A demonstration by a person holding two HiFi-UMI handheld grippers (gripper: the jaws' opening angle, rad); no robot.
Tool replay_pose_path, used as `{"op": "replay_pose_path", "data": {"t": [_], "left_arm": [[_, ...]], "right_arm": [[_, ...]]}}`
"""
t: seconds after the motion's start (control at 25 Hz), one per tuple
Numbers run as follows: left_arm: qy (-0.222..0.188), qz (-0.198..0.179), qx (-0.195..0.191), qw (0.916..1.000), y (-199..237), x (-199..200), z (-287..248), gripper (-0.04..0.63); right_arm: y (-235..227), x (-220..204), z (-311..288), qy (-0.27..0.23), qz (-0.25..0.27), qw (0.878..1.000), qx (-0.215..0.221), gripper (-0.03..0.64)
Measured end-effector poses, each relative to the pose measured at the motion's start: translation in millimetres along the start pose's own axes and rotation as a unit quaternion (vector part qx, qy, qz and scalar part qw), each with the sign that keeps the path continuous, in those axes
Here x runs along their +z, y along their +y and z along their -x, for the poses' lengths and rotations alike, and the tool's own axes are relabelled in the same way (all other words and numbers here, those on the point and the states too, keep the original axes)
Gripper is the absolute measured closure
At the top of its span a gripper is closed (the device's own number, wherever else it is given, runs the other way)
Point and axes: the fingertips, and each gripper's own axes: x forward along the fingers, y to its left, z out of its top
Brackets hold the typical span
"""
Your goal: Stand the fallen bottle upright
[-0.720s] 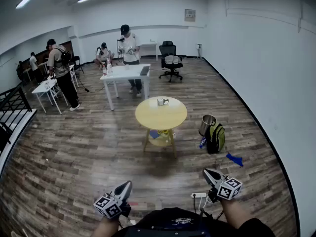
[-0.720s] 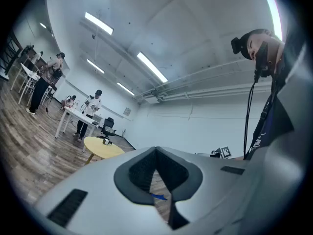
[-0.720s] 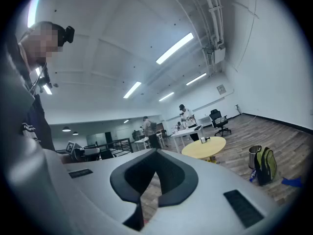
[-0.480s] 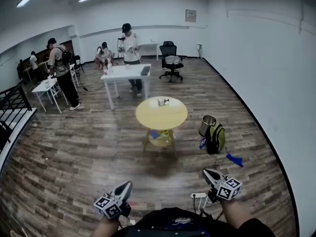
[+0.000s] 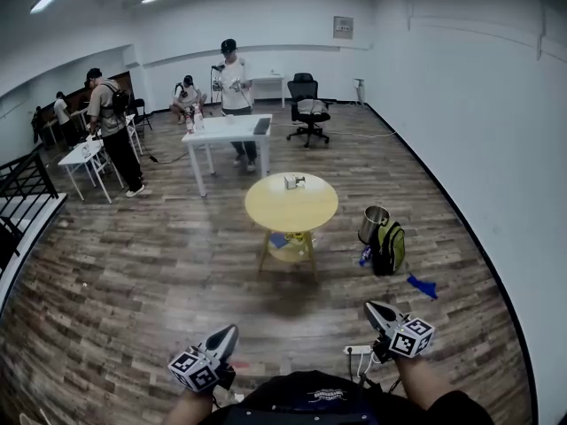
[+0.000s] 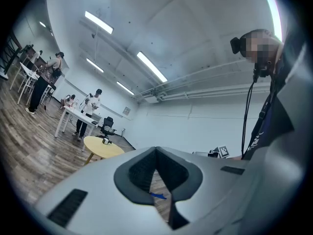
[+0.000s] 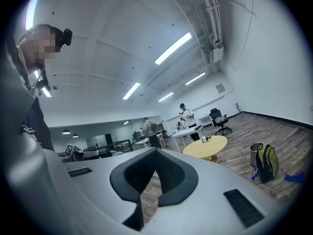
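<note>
Grippers low by the person's waist: left gripper (image 5: 229, 333) and right gripper (image 5: 372, 308) both level, jaws pressed together on nothing, unmoved over the last moment, so I'd say no approach yet. Well ahead, the round yellow table (image 5: 266, 212) carries a small pale thing (image 5: 292, 181), probably the bottle.

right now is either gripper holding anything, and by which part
Nothing is held. The left gripper and the right gripper are both shut, with nothing between their jaws.
</note>
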Motion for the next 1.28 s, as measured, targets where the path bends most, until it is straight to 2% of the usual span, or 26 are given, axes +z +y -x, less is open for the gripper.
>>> {"op": "replay_pose_path", "data": {"t": [0.48,0.88,1.28], "left_arm": [[-0.001,0.005,-0.002,1.0000,2.1,5.9,2.1,0.584],[-0.009,0.006,0.005,0.9999,51.4,28.3,44.2,0.584],[-0.022,0.013,0.018,0.9995,126.7,46.8,98.9,0.584]], "right_arm": [[1.4,2.5,-5.7,-0.005,-0.010,1.000,0.000,0.601],[37.8,-3.1,-58.7,-0.010,-0.008,1.000,0.005,0.600],[84.0,-16.7,-126.0,-0.008,-0.008,1.000,0.002,0.598]]}}
